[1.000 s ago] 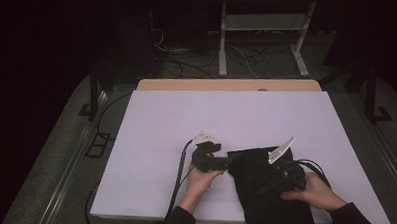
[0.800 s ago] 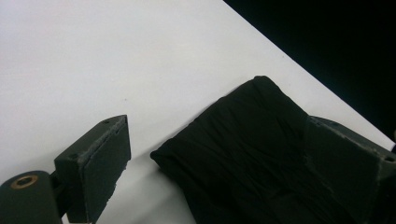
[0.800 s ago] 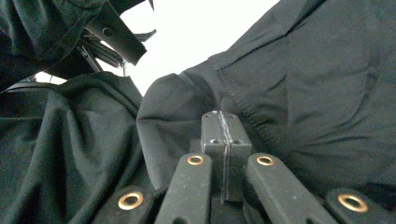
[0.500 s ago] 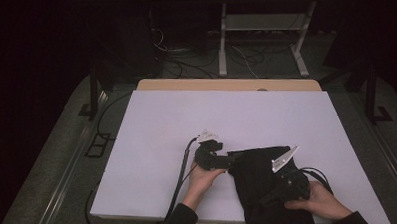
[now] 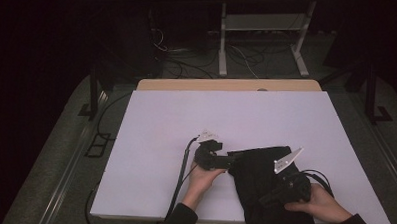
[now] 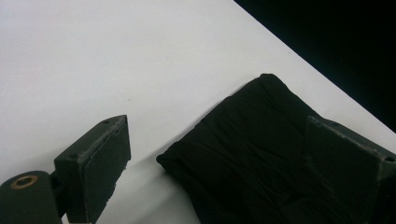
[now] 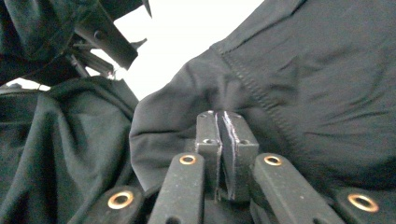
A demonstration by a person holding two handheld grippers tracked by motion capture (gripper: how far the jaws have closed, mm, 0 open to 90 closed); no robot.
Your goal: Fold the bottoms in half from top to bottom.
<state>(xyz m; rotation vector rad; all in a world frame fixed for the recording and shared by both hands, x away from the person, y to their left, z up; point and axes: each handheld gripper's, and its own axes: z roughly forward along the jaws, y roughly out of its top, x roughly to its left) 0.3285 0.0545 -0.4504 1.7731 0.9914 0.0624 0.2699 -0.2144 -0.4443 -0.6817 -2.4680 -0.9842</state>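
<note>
Two tongs work the black cloth (image 5: 264, 179) near the table's (image 5: 150, 140) front edge: the left gripper (image 6: 243, 163) gapes wide around a corner, the right gripper (image 7: 224, 122) looks pinched together (cloth between, I can't tell), so the fold may slip loose.

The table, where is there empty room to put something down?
The white table is bare across its far half, up to the wooden strip, and down its left side beside the left gripper. It is crowded near the front right, where the black cloth, right gripper and both hands sit.

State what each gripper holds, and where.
Left gripper: nothing, open beside the black cloth garment. Right gripper: nearly shut over the garment; a pinched fold cannot be told.
</note>
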